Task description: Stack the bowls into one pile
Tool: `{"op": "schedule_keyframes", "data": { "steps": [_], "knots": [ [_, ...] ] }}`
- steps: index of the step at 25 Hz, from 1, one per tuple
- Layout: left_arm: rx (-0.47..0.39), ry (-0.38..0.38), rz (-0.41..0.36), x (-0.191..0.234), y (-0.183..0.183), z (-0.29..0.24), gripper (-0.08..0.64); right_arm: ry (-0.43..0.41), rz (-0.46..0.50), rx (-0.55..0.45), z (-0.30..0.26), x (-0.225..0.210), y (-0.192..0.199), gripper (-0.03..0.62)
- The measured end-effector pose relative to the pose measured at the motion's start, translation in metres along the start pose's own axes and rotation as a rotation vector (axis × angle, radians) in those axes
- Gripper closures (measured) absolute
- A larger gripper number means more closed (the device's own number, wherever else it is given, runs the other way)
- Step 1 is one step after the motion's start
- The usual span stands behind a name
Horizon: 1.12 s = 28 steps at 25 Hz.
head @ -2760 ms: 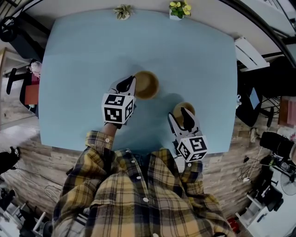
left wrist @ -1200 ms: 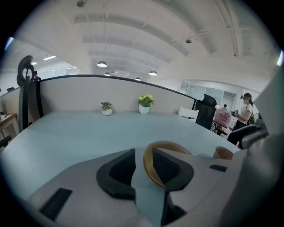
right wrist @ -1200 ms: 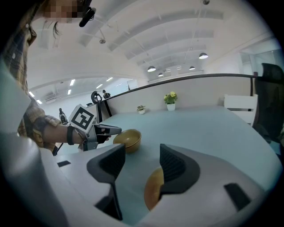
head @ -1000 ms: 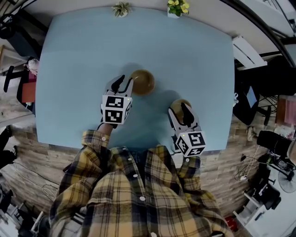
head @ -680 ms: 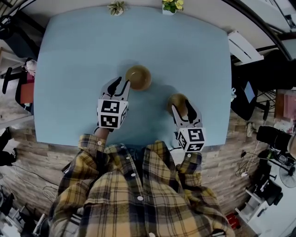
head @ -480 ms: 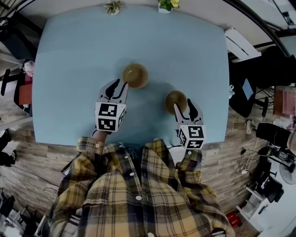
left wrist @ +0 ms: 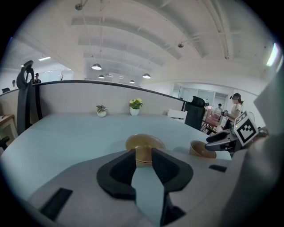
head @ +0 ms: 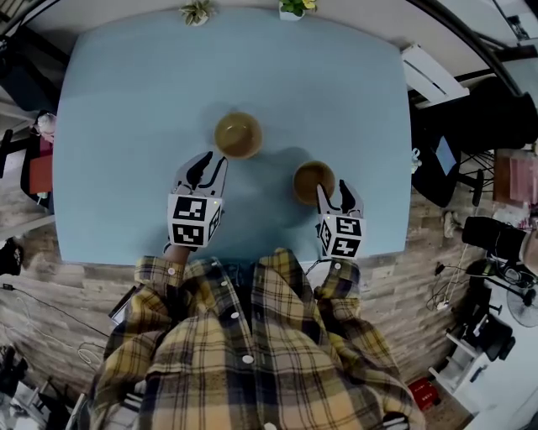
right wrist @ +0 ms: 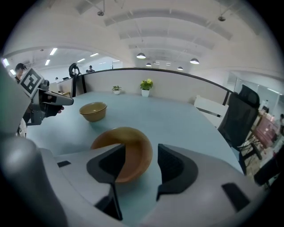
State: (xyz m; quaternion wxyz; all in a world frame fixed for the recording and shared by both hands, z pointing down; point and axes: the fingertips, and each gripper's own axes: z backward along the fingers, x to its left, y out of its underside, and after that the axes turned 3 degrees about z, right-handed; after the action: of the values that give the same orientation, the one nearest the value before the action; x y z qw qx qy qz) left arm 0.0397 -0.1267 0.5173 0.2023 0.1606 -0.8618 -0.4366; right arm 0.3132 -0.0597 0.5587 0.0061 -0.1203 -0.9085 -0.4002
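Two tan bowls sit apart on the pale blue table [head: 126, 101]. The far bowl [head: 237, 134] [left wrist: 144, 144] [right wrist: 93, 111] lies ahead of my left gripper [head: 206, 161] [left wrist: 143, 153]. That gripper's jaws are closing with nothing between them, and the bowl stays clear of the tips. The near bowl [head: 309, 178] [right wrist: 137, 155] [left wrist: 202, 149] lies at my right gripper [head: 334, 190] [right wrist: 141, 148]. This gripper is open and straddles the bowl's right rim, one finger over the inside and one outside, with the pads off the rim.
Two small potted plants [head: 197, 11] [head: 294, 7] stand at the table's far edge. A black office chair [right wrist: 239, 119] stands off the table's right side. The table's near edge runs just behind both grippers.
My left gripper has drawn back from the far bowl toward the near edge. My right gripper has tipped down and sunk at the near bowl's right rim. Both bowls stayed put.
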Motion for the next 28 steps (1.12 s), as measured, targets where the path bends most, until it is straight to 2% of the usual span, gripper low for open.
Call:
{"op": "schedule_keyframes", "data": {
  "steps": [7, 14, 16, 20, 28],
  "knots": [
    [0.014, -0.006, 0.009, 0.005, 0.008, 0.004, 0.468, 0.017, -0.017, 0.056, -0.013, -0.004, 0.017, 0.364],
    [0.022, -0.003, 0.025, 0.009, 0.015, 0.005, 0.482, 0.03, -0.054, 0.068, -0.02, -0.005, 0.024, 0.375],
    [0.024, -0.004, 0.026, 0.007, 0.016, 0.005, 0.485, 0.034, -0.059, 0.07, -0.021, -0.007, 0.025, 0.403],
    [0.024, 0.0, 0.025, 0.007, 0.017, 0.005, 0.488, 0.045, -0.026, 0.081, -0.022, -0.006, 0.026, 0.521],
    [0.018, -0.004, 0.025, 0.008, 0.017, 0.007, 0.492, 0.022, -0.06, 0.052, -0.018, -0.003, 0.016, 0.551]
  ]
}}
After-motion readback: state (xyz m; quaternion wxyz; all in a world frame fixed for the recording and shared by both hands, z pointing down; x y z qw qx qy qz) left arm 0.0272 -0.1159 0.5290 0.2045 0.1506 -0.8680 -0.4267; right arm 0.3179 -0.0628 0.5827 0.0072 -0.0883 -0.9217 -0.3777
